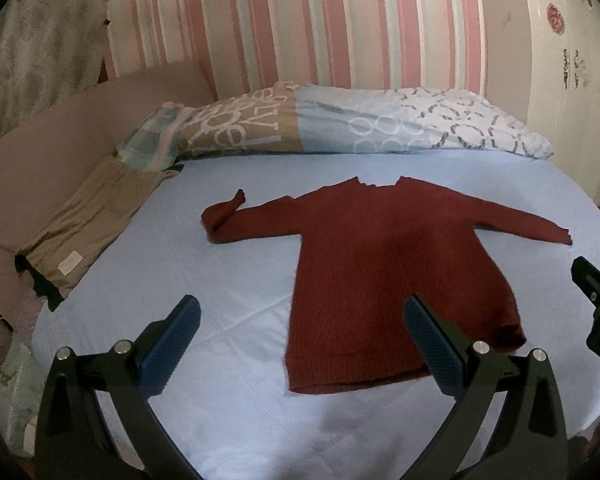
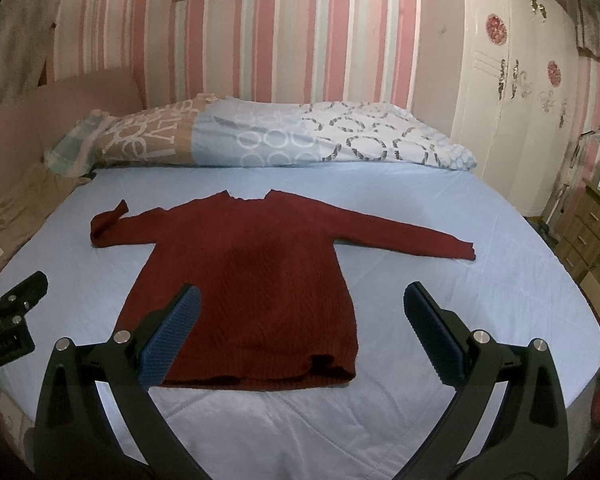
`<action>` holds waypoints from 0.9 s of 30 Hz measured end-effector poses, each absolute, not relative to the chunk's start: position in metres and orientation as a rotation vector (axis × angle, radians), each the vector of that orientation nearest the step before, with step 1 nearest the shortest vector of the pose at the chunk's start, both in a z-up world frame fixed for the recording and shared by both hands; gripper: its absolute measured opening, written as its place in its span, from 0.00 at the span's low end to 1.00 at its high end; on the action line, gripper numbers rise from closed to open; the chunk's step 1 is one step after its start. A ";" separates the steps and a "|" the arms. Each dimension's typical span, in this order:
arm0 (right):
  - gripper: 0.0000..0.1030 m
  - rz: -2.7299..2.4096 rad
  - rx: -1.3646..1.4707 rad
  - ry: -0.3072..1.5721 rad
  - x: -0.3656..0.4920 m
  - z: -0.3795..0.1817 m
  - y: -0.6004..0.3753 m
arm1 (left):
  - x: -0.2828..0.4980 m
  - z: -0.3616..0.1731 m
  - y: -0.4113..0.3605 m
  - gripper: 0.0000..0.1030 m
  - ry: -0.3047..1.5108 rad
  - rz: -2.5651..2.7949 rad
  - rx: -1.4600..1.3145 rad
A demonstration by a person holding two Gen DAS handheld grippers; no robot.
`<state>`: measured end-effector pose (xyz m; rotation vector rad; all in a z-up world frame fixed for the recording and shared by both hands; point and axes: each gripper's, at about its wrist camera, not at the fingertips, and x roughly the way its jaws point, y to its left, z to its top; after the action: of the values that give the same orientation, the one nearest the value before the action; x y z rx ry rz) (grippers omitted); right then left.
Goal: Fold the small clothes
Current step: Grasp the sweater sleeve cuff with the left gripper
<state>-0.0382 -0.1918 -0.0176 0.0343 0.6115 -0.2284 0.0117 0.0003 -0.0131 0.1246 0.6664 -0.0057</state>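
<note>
A dark red knit sweater (image 1: pixel 384 264) lies flat on the light blue bed sheet (image 1: pixel 204 264), neck away from me, hem toward me. Its left sleeve is bent back at the cuff (image 1: pixel 230 210); its right sleeve (image 1: pixel 528 224) is stretched out. It also shows in the right wrist view (image 2: pixel 252 280). My left gripper (image 1: pixel 302 346) is open and empty, above the sheet near the hem's left corner. My right gripper (image 2: pixel 302 340) is open and empty, above the hem's right part. Each gripper's body shows at the edge of the other view.
A patterned pillow or folded quilt (image 1: pixel 340 124) lies across the head of the bed. A tan folded cloth (image 1: pixel 88 224) lies at the left edge beside a pink headboard cushion (image 1: pixel 48 148). A white wardrobe (image 2: pixel 512 92) and wooden drawers (image 2: pixel 592 220) stand at the right.
</note>
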 end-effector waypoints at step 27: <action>0.97 -0.036 -0.024 0.621 0.197 -0.042 -0.111 | 0.234 -0.046 0.103 0.99 0.690 0.118 0.169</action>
<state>0.1966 -0.1106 -0.0421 -0.0242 0.6206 -0.0363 0.2344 0.1034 -0.0463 0.1691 0.6895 0.1179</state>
